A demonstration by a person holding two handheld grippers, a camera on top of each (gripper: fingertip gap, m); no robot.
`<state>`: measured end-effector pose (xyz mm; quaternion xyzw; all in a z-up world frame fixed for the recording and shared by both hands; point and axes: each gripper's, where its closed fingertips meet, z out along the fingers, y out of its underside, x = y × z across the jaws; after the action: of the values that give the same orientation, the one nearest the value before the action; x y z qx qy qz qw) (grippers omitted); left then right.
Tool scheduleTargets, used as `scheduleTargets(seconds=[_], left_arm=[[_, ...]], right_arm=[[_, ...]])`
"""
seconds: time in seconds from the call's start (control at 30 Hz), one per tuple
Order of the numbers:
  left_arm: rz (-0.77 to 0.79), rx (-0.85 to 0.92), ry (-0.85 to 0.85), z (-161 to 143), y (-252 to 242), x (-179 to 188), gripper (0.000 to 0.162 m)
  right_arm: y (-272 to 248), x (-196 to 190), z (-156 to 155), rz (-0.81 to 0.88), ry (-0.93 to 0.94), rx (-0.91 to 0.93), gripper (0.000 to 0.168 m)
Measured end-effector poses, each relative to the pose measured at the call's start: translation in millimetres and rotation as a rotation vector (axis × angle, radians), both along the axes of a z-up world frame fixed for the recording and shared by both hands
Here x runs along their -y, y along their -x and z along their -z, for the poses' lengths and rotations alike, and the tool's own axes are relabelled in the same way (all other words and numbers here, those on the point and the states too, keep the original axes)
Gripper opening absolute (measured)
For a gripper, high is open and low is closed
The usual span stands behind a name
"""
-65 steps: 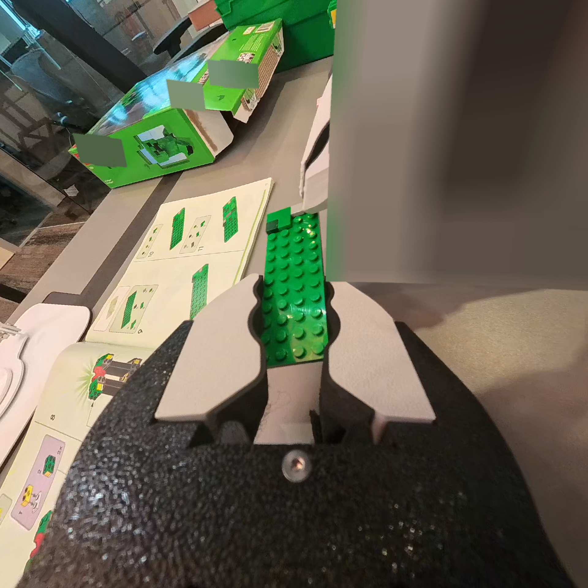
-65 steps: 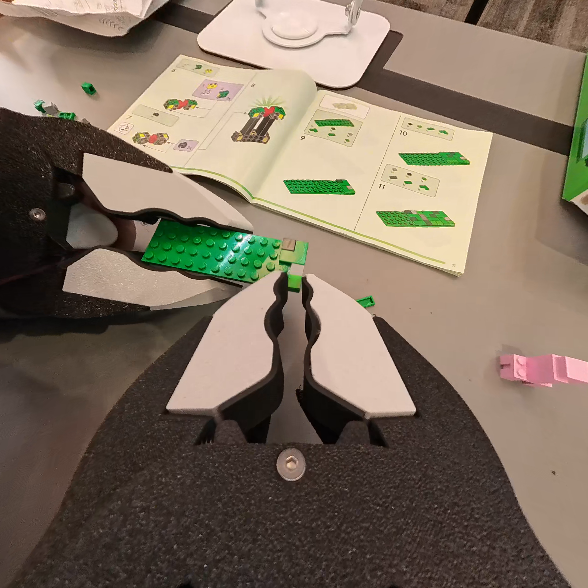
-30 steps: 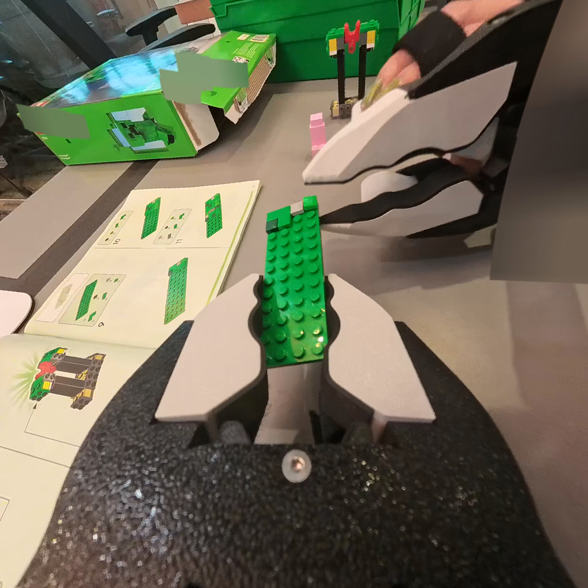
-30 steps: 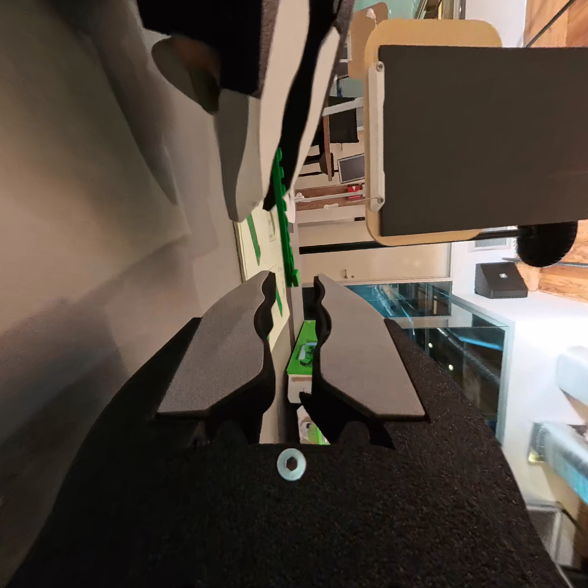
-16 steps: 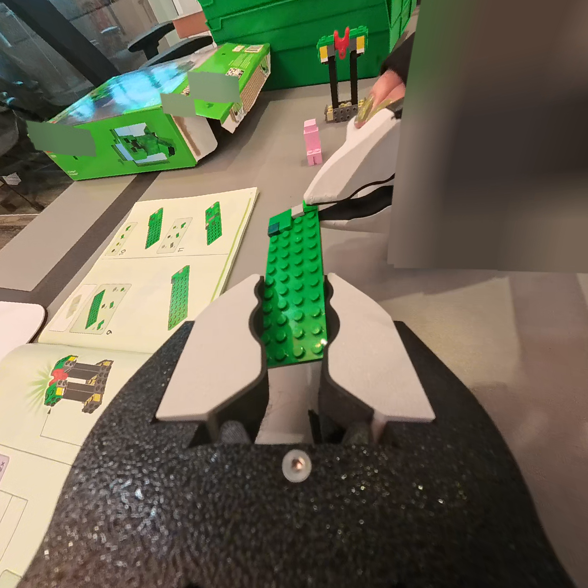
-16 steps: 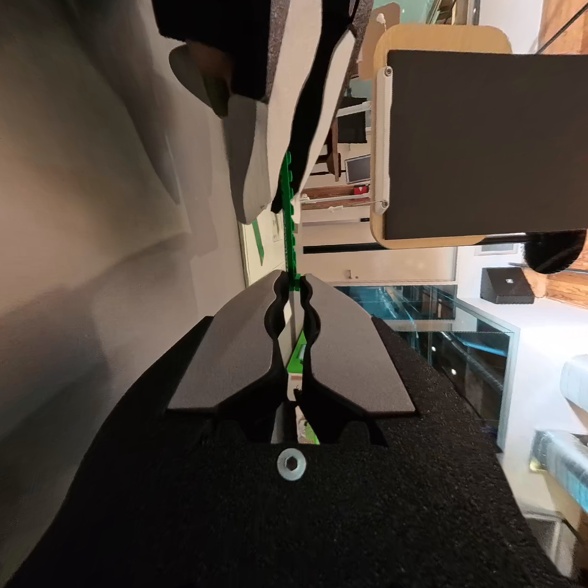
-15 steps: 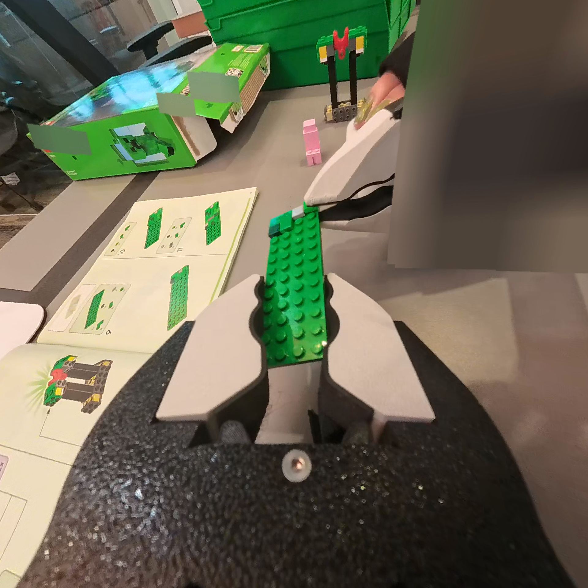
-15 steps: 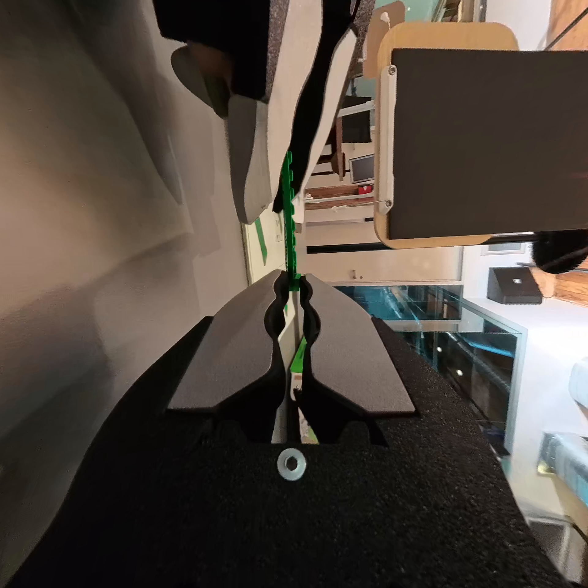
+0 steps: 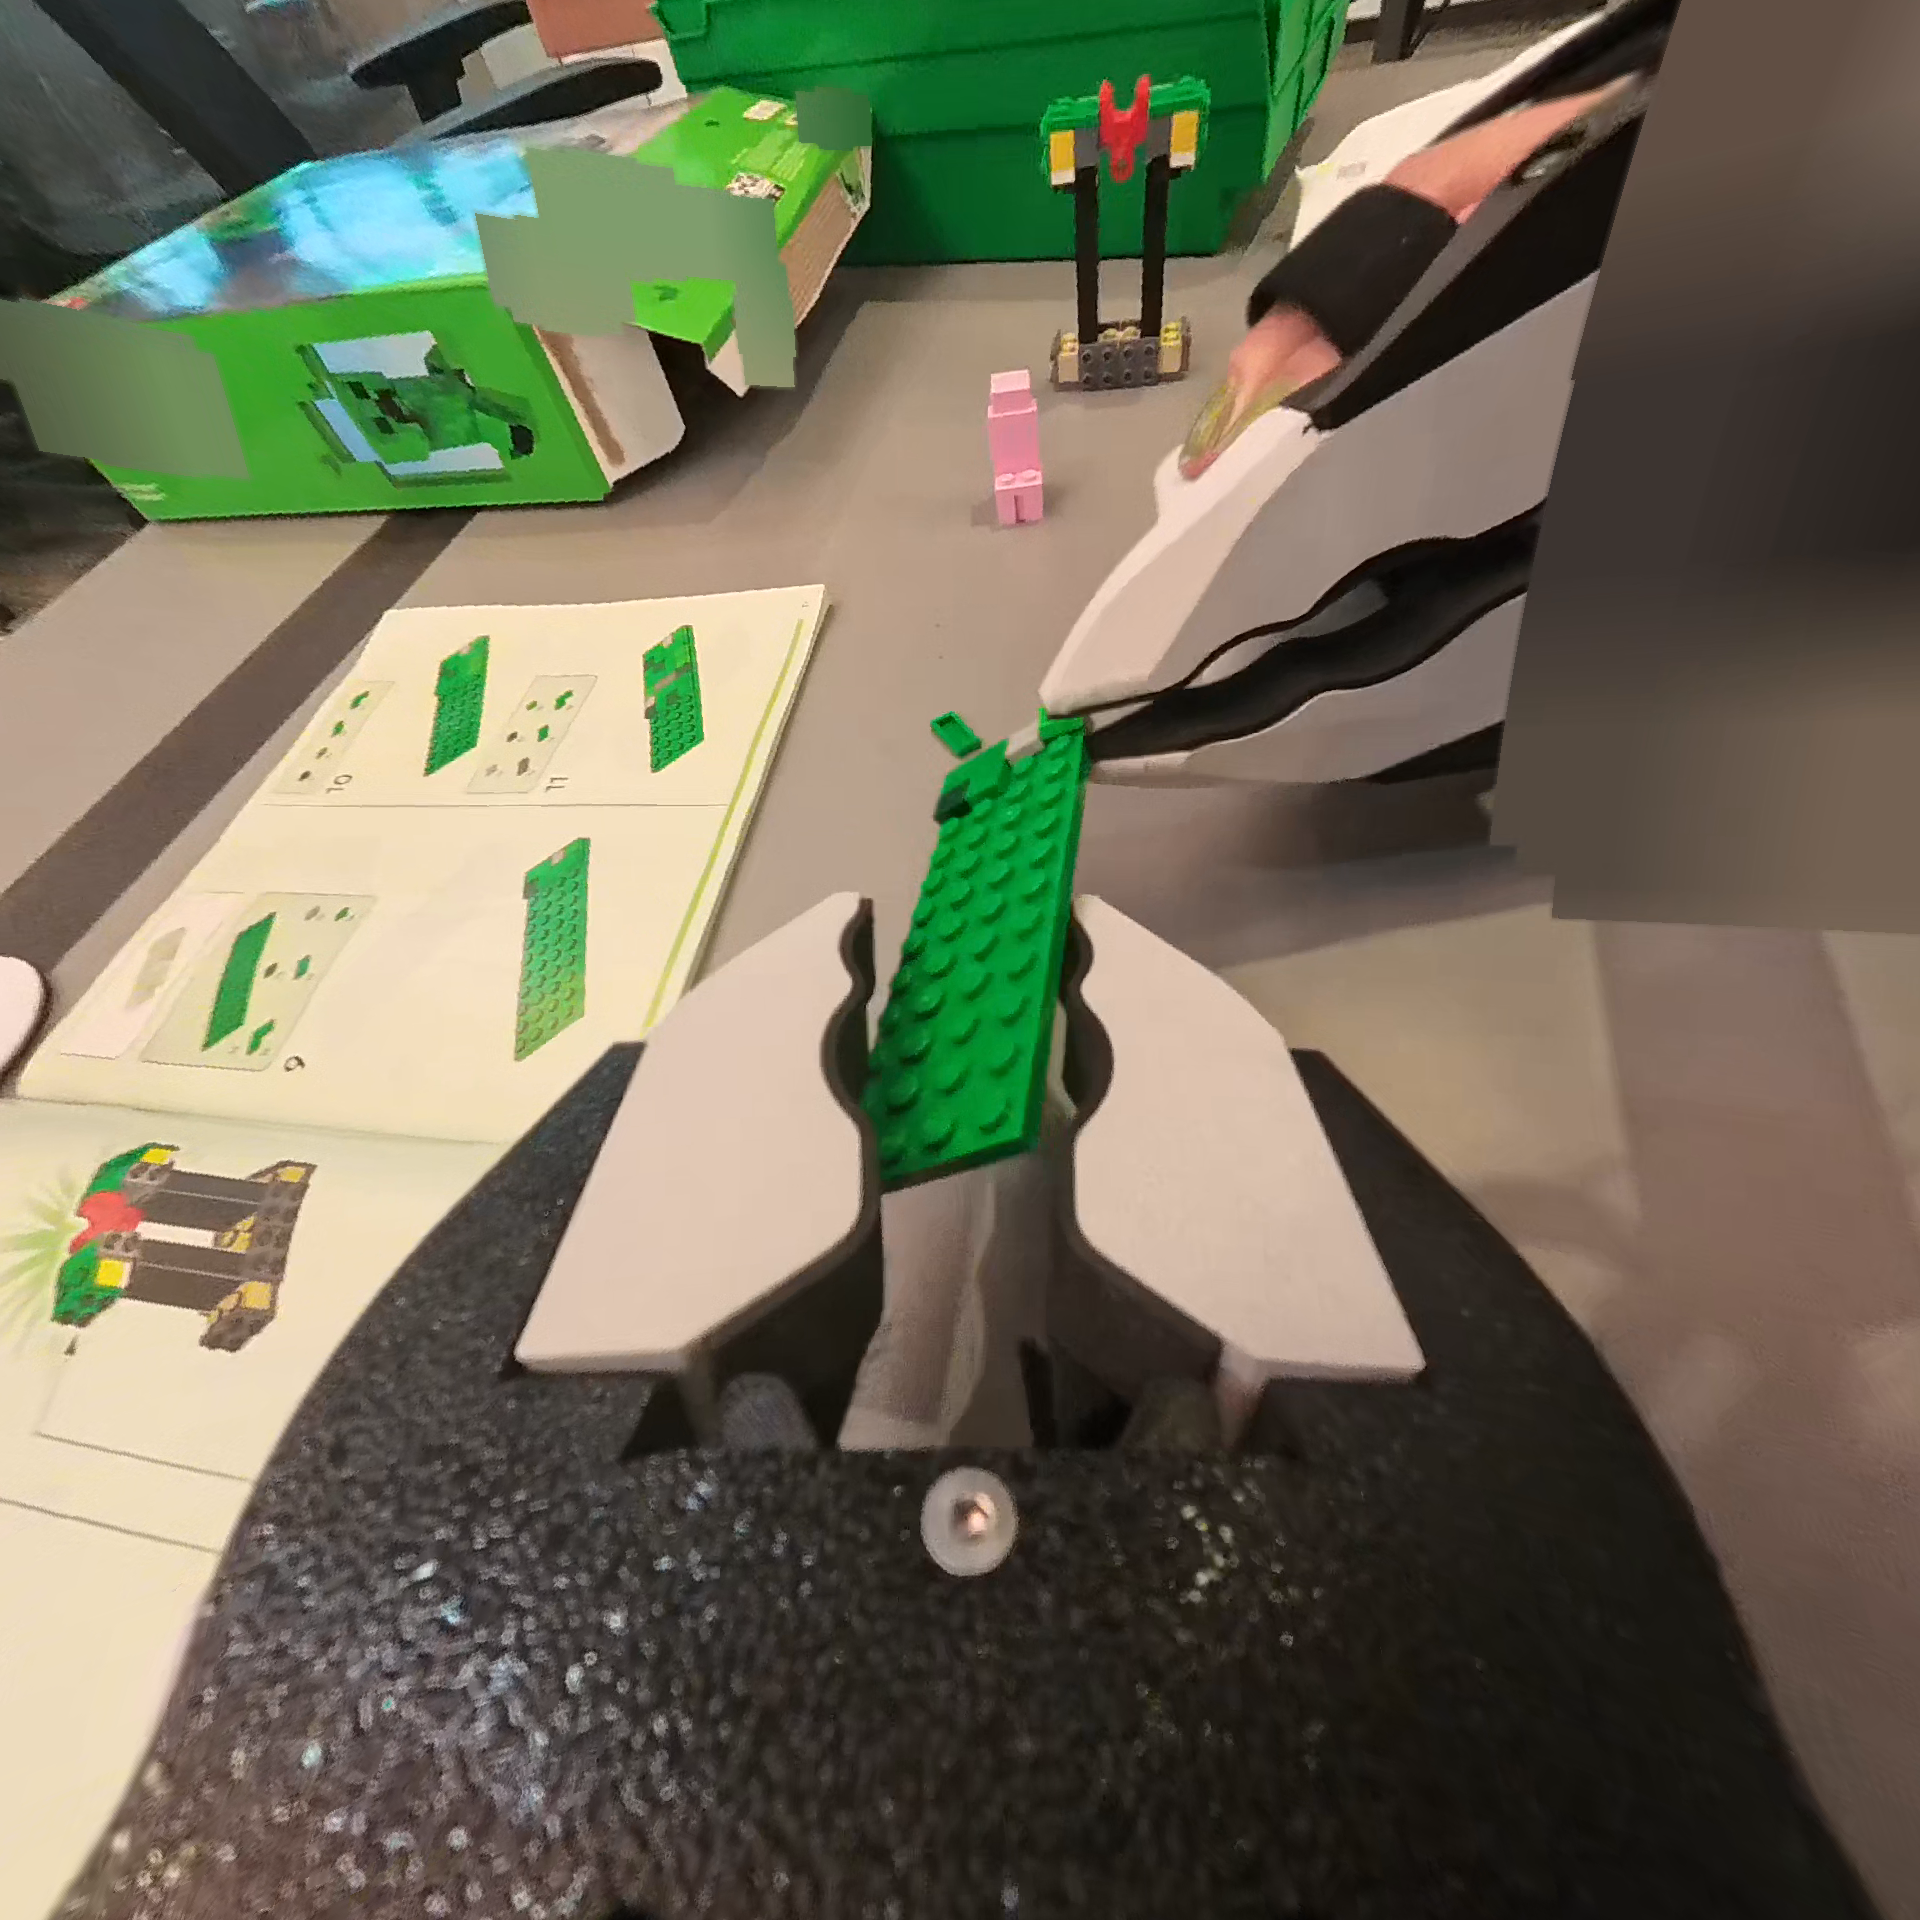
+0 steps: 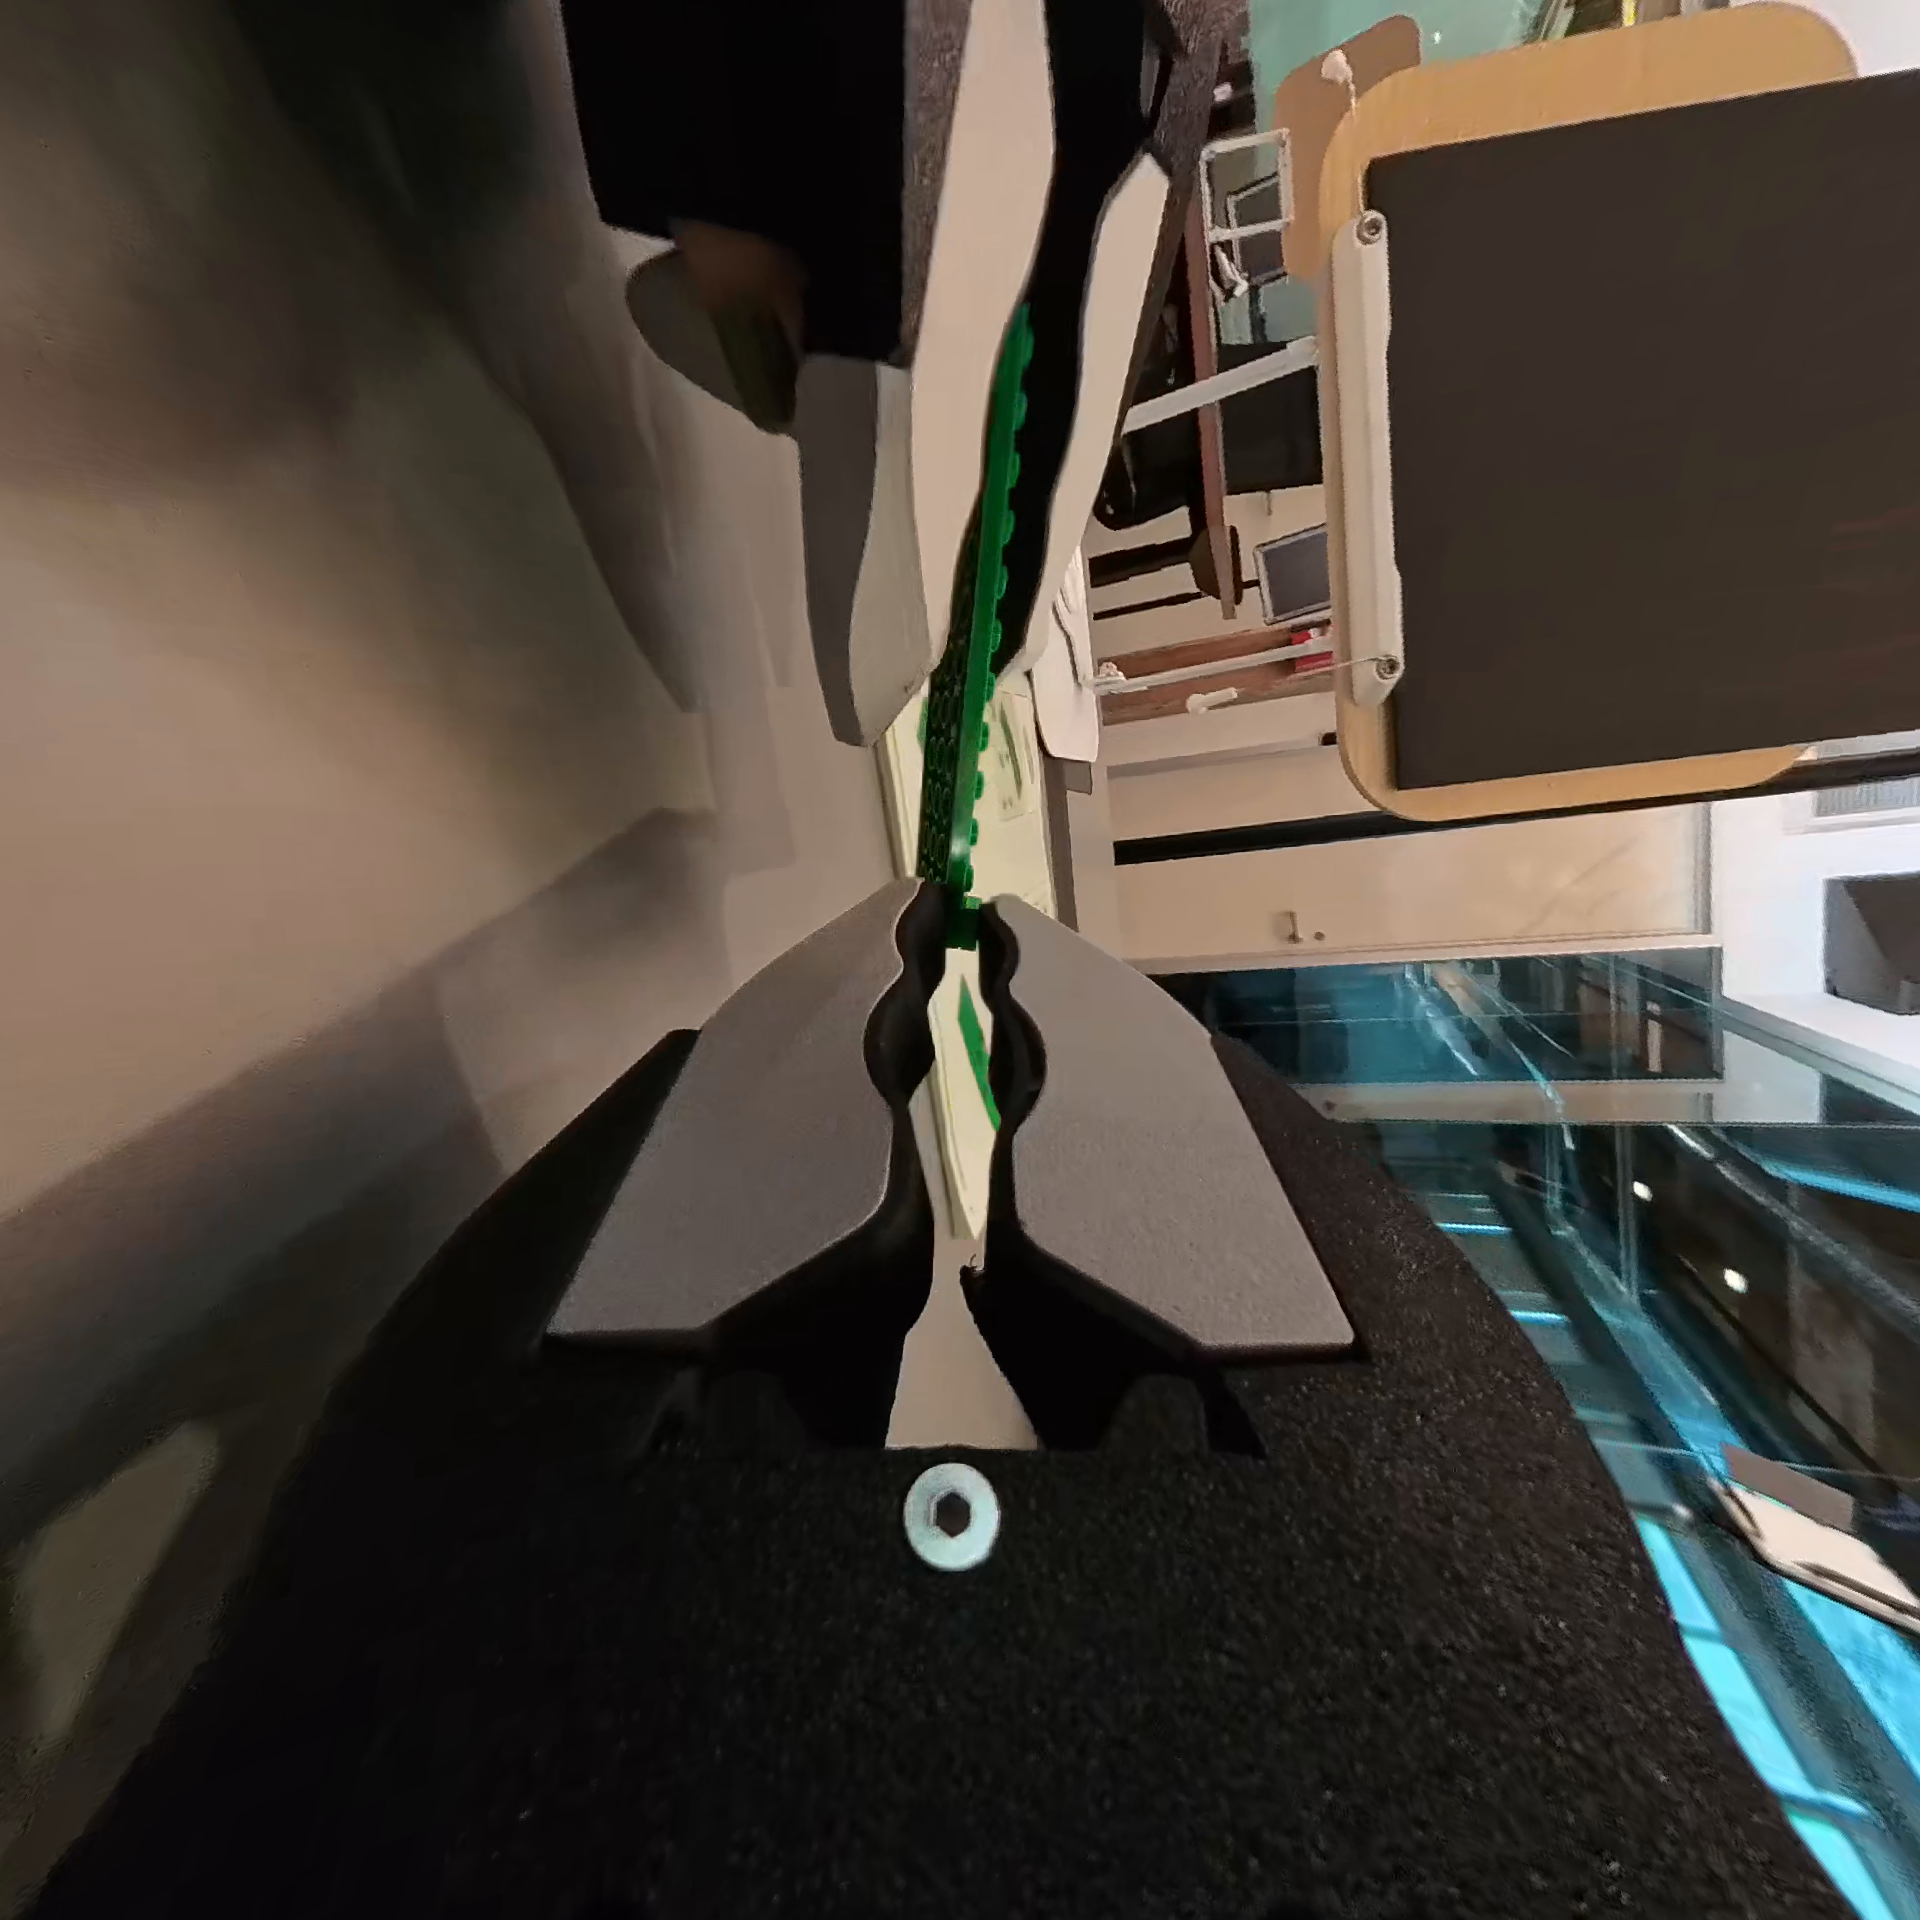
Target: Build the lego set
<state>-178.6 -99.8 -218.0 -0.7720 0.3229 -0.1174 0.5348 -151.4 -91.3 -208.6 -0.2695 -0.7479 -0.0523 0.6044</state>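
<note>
Left gripper (image 9: 966, 997) clamps the near end of the green plate (image 9: 987, 966), right gripper (image 10: 951, 914) pinches its far corner, above the table (image 9: 1299, 1039).

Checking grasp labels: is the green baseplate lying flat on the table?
No, the green baseplate is clamped between the left tongs, tilted, above the table.

- Bright green studded plate (image 9: 987, 966), one dark green and one pale grey tile at its far end.
- Pale grey fingers (image 9: 727, 1122), speckled black body on left tool (image 9: 971, 1018).
- Cream instruction booklet (image 9: 436, 862) printed with green plates, at 10 o'clock.
- Pink figure (image 9: 1013, 447) at 12 o'clock.
- Green box (image 9: 343, 416), grey tabletop (image 9: 1558, 1091).
- Black-legged model (image 9: 1117, 229), red, yellow, green top.
</note>
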Motion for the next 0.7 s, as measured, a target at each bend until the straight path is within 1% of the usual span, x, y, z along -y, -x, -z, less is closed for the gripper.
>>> scheduleTargets(seconds=[0.07,0.17,0.27,0.37,0.43,0.5,0.57,0.63,0.7], left_arm=[[0.012,-0.065,-0.043,0,2,-1,0.033],[0.093,-0.118,-0.123,-7,-3,5,0.033],[0.156,-0.142,-0.194,-12,-8,11,0.015],[0.193,-0.17,-0.239,-14,-13,15,0.011],[0.216,-0.159,-0.252,-16,-16,18,0.012],[0.236,-0.154,-0.257,-16,-19,20,0.018],[0.256,-0.166,-0.273,-17,-20,22,0.017],[0.285,-0.181,-0.289,-17,-22,26,0.008],[0.316,-0.197,-0.303,-16,-25,29,0.004]], right_arm=[[0,1,0,-0.011,0.046,-0.011,0.006],[-2,4,-2,-0.036,0.159,-0.029,0.006],[-4,8,1,-0.073,0.263,-0.01,0.006],[-6,12,1,-0.104,0.372,-0.006,0.006],[-8,13,1,-0.118,0.412,0.0,0.006],[-9,14,2,-0.124,0.438,0.006,0.006],[-9,15,3,-0.137,0.466,0.009,0.006],[-10,18,3,-0.155,0.496,0.014,0.006],[-11,20,4,-0.172,0.533,0.017,0.006]])
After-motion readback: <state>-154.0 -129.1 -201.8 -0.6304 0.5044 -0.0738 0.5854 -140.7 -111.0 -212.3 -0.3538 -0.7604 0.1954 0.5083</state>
